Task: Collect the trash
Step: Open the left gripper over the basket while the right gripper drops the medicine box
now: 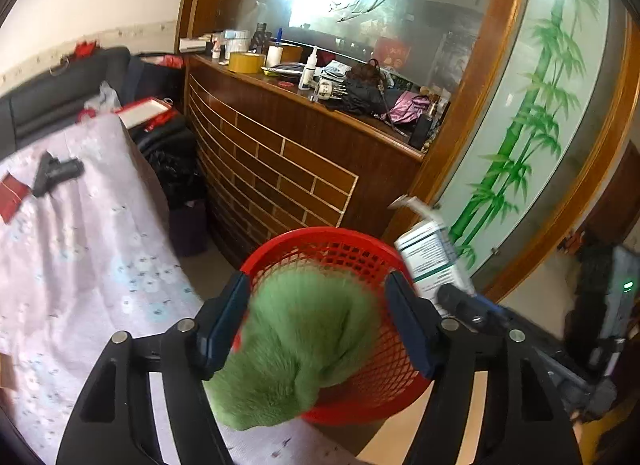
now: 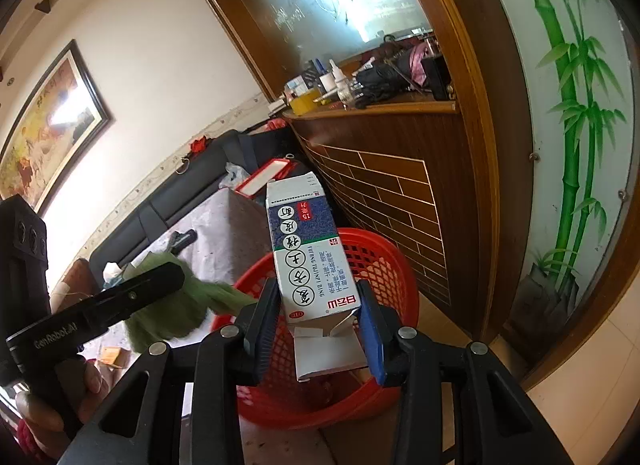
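Note:
My left gripper (image 1: 318,281) hangs over a red mesh basket (image 1: 340,245) with a tuft of green fluff (image 1: 296,341) between its fingers. The fluff touches the left pad, and a strip of mesh shows between it and the right pad, so the jaws stand open. My right gripper (image 2: 318,293) is shut on a white and blue medicine box (image 2: 308,249), held upright above the same basket (image 2: 384,265). That box (image 1: 432,261) also shows at the basket's right rim in the left wrist view. In the right wrist view the green fluff (image 2: 168,313) hangs at the left.
The basket stands on the floor between a table with a flowered cloth (image 1: 80,265) and a wooden cabinet (image 1: 288,169) with a cluttered top. A black pistol-shaped object (image 1: 56,173) and a red packet (image 1: 12,195) lie on the cloth. A bamboo-painted glass panel (image 1: 532,145) stands right.

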{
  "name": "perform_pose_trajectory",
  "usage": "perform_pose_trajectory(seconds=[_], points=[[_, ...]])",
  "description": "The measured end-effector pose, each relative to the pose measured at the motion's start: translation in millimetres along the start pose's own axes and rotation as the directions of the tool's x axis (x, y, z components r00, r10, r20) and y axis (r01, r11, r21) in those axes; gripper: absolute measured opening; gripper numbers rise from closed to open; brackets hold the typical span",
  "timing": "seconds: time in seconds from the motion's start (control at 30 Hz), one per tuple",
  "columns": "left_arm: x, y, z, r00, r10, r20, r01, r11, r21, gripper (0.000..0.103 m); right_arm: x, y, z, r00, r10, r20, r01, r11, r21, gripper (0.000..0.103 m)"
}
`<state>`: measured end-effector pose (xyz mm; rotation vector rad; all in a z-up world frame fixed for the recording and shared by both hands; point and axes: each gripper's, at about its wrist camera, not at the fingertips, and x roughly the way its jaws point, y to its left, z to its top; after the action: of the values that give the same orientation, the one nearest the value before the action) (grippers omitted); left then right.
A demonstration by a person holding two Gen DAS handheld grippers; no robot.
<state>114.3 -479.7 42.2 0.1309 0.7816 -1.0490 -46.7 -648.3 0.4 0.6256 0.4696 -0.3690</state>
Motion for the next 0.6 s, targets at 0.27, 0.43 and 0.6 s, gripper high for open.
perform_pose_trajectory(seconds=[0.27,0.43,0.6], points=[[-26,8,-4,0.999,0.026,0.023,-0.026,1.0,-0.001,0.077,-4,1,-1,1.0,0.009,0.009,-0.009,1.0,-0.01,0.05],[-59,16,-20,0.998,0.061,0.036,-0.061,0.998,0.007,0.077,-27,26,-13,0.998,0.054,0.018,-0.053,0.997,-0.058,0.052],[-107,32,-48,0.993,0.092,0.073,-0.092,0.996,-0.007,0.078,-47,70,-35,0.992,0.122,0.004,-0.121,0.984,-0.128,0.06]])
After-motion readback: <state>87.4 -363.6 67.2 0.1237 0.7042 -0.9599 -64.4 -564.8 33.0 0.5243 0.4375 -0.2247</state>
